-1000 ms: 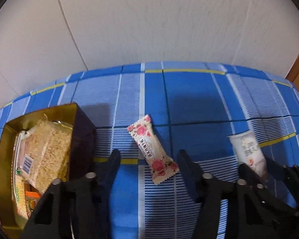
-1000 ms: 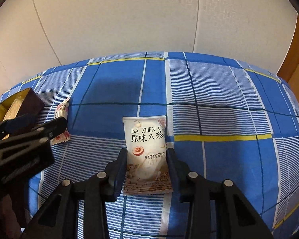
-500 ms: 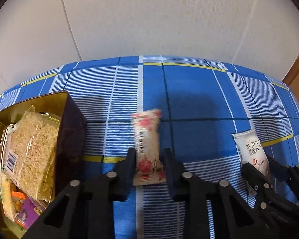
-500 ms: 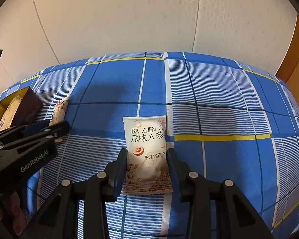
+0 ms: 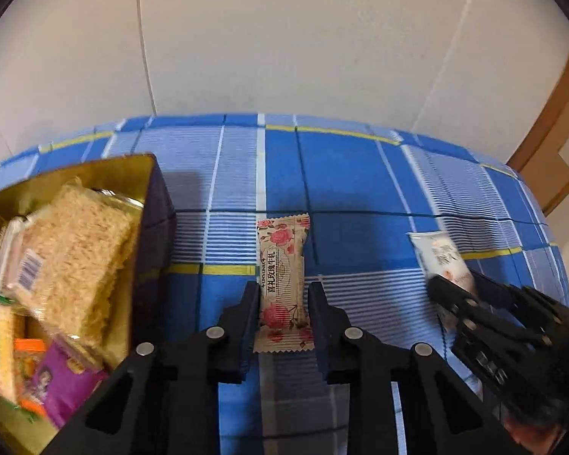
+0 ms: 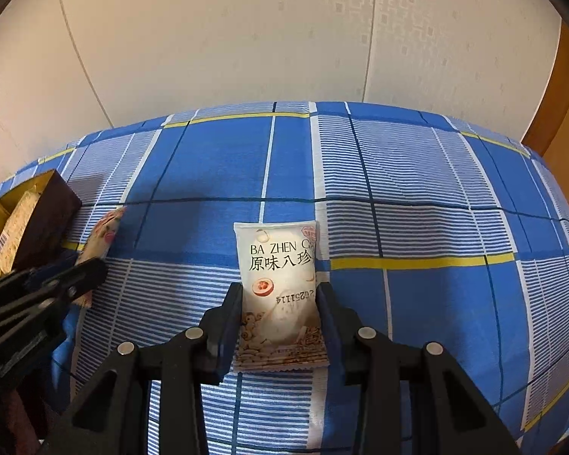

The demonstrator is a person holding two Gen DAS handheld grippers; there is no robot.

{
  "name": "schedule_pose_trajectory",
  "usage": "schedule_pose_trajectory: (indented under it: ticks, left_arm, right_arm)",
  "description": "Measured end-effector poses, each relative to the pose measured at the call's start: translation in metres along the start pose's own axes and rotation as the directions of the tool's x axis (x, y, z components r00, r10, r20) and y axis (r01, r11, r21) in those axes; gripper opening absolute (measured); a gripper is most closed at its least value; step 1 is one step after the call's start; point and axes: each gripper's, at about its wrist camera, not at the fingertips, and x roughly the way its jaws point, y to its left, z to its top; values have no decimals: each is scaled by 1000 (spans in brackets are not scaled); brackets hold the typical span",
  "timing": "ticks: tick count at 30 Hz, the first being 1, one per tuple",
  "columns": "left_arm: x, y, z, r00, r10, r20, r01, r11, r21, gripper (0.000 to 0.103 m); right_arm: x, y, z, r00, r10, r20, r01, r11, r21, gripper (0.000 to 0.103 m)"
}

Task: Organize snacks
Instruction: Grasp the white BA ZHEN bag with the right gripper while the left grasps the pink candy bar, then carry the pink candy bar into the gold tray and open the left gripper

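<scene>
My left gripper (image 5: 283,295) is shut on a cream candy bar wrapper with pink roses (image 5: 282,265), held upright between the fingers above the blue checked cloth. The same wrapper shows in the right wrist view (image 6: 100,240). My right gripper (image 6: 279,297) is shut on a white BA ZHEN snack packet (image 6: 278,269), also seen in the left wrist view (image 5: 444,258). A gold-lined box (image 5: 148,174) stands to the left, holding a crispy rice cake pack (image 5: 72,242) and other snacks.
The blue checked tablecloth (image 6: 417,197) covers the table up to a pale wall. A wooden chair back (image 5: 550,125) stands at the right. The box also shows at the left of the right wrist view (image 6: 47,216).
My left gripper moved onto the rose wrapper, closed on it and raised it, turning it upright. The right gripper stayed shut on the white packet.
</scene>
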Motion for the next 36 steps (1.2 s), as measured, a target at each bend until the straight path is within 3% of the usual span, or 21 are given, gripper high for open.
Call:
schedule_pose_trajectory:
  ticks: [8, 22, 28, 36]
  left_arm:
    - [-51, 3, -18, 994, -31, 102, 27, 999, 40, 26]
    - [-108, 39, -58, 982, -42, 184, 42, 999, 7, 26]
    - [-131, 73, -75, 973, 23, 230, -16, 999, -35, 26]
    - [-140, 152, -88, 974, 149, 173, -112, 972, -207, 26]
  right_arm:
    - [0, 5, 0, 1000, -29, 4, 29, 999, -23, 40]
    - [-1, 8, -1, 999, -45, 13, 46, 999, -27, 40]
    - [-2, 7, -1, 999, -44, 17, 44, 999, -25, 40]
    - [-3, 3, 0, 999, -28, 31, 28, 1000, 10, 34]
